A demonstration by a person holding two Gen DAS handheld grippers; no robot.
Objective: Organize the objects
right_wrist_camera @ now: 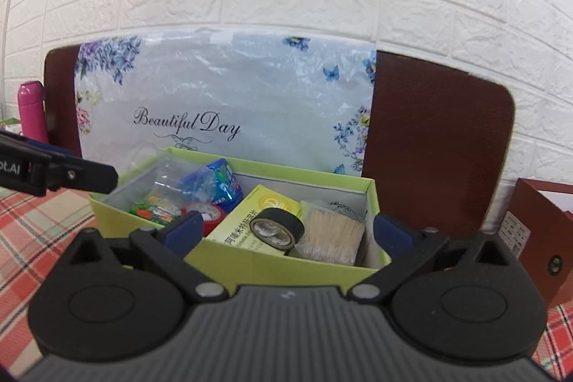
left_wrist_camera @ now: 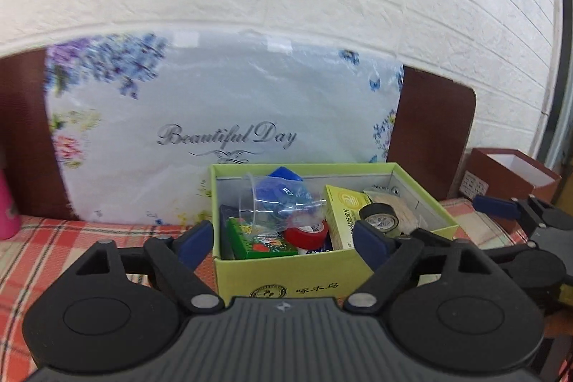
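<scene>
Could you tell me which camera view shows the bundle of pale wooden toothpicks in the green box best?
The right wrist view: the bundle of pale wooden toothpicks lies unobstructed beside the black tape roll. In the left wrist view, the bundle is mostly hidden behind that roll.

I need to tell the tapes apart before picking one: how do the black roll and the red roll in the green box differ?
The black tape roll sits on top, propped on the yellow-green carton, near the box's middle; the red tape roll lies lower, toward the left end. The black tape roll is fully exposed; the red tape roll is partly covered by the clear plastic bag. Both are round rolls with a white printed core, inside the green box.
</scene>
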